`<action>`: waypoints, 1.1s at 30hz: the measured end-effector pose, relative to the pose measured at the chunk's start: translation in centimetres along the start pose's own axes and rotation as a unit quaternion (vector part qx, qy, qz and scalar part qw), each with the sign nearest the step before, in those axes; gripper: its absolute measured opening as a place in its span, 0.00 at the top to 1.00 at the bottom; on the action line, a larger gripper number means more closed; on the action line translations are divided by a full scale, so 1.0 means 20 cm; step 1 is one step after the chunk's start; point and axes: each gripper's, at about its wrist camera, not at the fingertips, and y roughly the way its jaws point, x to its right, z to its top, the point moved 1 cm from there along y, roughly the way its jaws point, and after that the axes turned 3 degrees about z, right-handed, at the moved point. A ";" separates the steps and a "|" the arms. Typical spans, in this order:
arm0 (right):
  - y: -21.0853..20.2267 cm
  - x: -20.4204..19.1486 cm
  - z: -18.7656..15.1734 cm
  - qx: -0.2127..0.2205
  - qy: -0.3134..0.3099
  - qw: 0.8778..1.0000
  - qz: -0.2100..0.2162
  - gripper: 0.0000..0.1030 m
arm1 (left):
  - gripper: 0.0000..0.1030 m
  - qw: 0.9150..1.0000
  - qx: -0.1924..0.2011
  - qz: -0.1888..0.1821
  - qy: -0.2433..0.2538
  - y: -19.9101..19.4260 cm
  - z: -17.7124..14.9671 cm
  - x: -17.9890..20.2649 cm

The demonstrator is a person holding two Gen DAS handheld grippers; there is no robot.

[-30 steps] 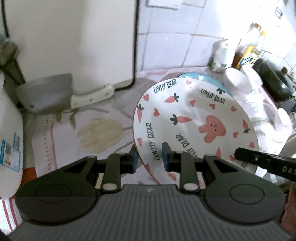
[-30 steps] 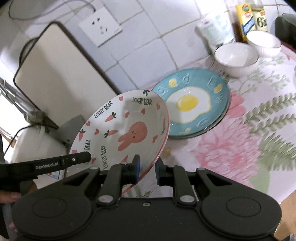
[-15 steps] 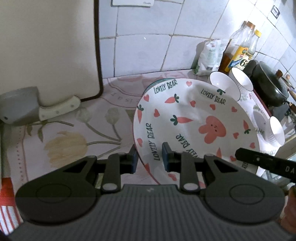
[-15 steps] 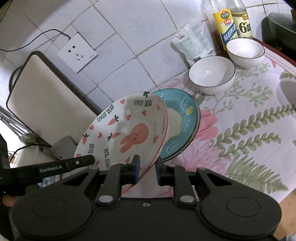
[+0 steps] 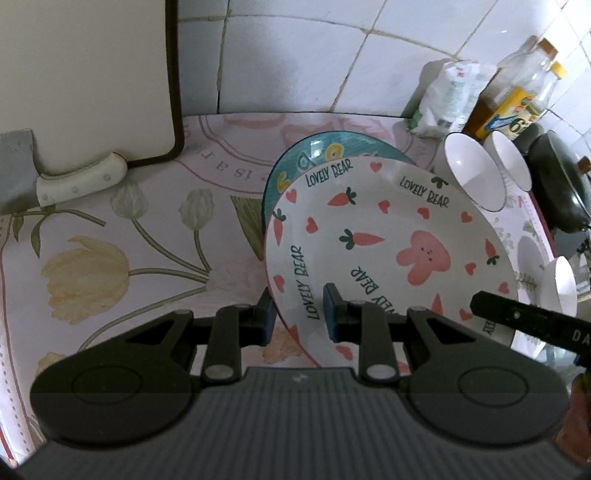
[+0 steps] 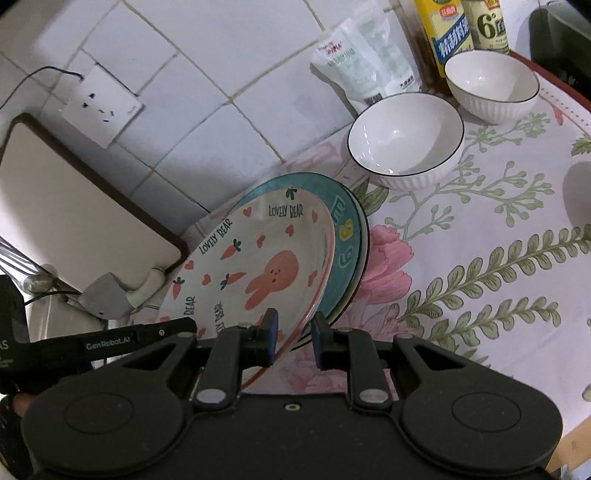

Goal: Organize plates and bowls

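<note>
A white "Lovely Bear" plate (image 5: 388, 243) with a pink rabbit and carrots hangs tilted just above a teal egg-pattern plate (image 5: 317, 155) on the counter. My left gripper (image 5: 298, 314) is shut on its left rim. My right gripper (image 6: 294, 334) is shut on its opposite rim. The bear plate (image 6: 258, 269) covers most of the teal plate (image 6: 347, 236) in the right wrist view. Two white bowls (image 6: 406, 140) (image 6: 491, 85) stand behind to the right, near the wall.
A cutting board (image 5: 85, 74) leans on the tiled wall at left, with a cleaver (image 5: 74, 184) at its foot. A pouch (image 6: 365, 62) and bottles (image 6: 465, 26) stand at the back right. A dark pan (image 5: 561, 184) and another white bowl (image 5: 561, 284) are at the far right.
Both grippers carried the bear plate to the right and lower, so it now covers most of the teal plate. Their hold on the rim is unchanged.
</note>
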 end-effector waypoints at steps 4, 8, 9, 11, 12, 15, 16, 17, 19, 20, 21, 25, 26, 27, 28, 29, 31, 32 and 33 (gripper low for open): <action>0.05 0.02 0.05 -0.012 0.004 1.000 0.001 0.77 | 0.76 1.000 -0.007 0.011 -0.005 0.03 0.03 0.01; 0.10 0.04 0.09 -0.022 0.007 1.000 0.002 0.77 | 0.76 1.000 -0.014 0.020 -0.008 0.06 0.07 0.02; 0.11 0.04 0.10 -0.025 0.008 1.000 0.002 0.77 | 0.77 1.000 -0.015 0.022 -0.009 0.06 0.08 0.02; 0.13 0.05 0.12 -0.031 0.011 0.999 0.003 0.77 | 0.77 0.999 -0.006 0.029 -0.018 0.07 0.10 0.02; 0.14 0.05 0.13 -0.034 0.013 0.999 0.002 0.77 | 0.76 0.999 -0.004 0.033 -0.020 0.07 0.10 0.02; 0.16 0.02 0.16 -0.037 -0.004 0.999 -0.011 0.77 | 0.76 0.999 -0.015 0.035 -0.028 0.10 0.12 0.02; 0.17 0.03 0.17 -0.037 0.000 0.999 -0.008 0.77 | 0.76 0.999 -0.021 0.032 -0.036 0.11 0.13 0.01; 0.18 0.05 0.18 -0.038 0.008 0.999 -0.003 0.76 | 0.77 0.998 -0.025 0.029 -0.042 0.12 0.13 0.00; 0.19 0.06 0.20 -0.043 0.013 0.999 -0.002 0.76 | 0.77 0.998 -0.027 0.026 -0.045 0.14 0.13 -0.01; 0.20 0.06 0.21 -0.045 0.009 0.999 -0.005 0.76 | 0.77 0.998 -0.026 0.027 -0.044 0.14 0.13 0.00; 0.20 0.05 0.21 -0.044 0.002 0.999 -0.010 0.76 | 0.77 0.998 -0.024 0.029 -0.042 0.14 0.13 0.01; 0.22 0.06 0.23 -0.051 -0.007 0.999 -0.018 0.77 | 0.77 0.998 -0.023 0.037 -0.055 0.15 0.14 0.02; 0.23 0.04 0.24 -0.053 -0.018 0.998 -0.025 0.77 | 0.77 0.997 -0.024 0.040 -0.063 0.15 0.14 0.03; 0.24 0.03 0.24 -0.056 -0.034 0.997 -0.035 0.77 | 0.77 0.997 -0.024 0.045 -0.066 0.15 0.15 0.03; 0.25 0.00 0.24 -0.058 -0.055 0.996 -0.048 0.76 | 0.77 0.996 -0.024 0.050 -0.067 0.15 0.15 0.04; 0.26 -0.01 0.23 -0.059 -0.067 0.994 -0.056 0.76 | 0.77 0.996 -0.028 0.056 -0.069 0.16 0.14 0.04; 0.28 -0.02 0.23 -0.065 -0.079 0.993 -0.066 0.76 | 0.77 0.994 -0.036 0.055 -0.088 0.18 0.13 0.03; 0.28 -0.01 0.23 -0.068 -0.079 0.992 -0.067 0.76 | 0.77 0.993 -0.040 0.051 -0.100 0.18 0.13 0.02; 0.28 -0.01 0.23 -0.070 -0.079 0.992 -0.069 0.76 | 0.77 0.992 -0.043 0.049 -0.109 0.19 0.12 0.01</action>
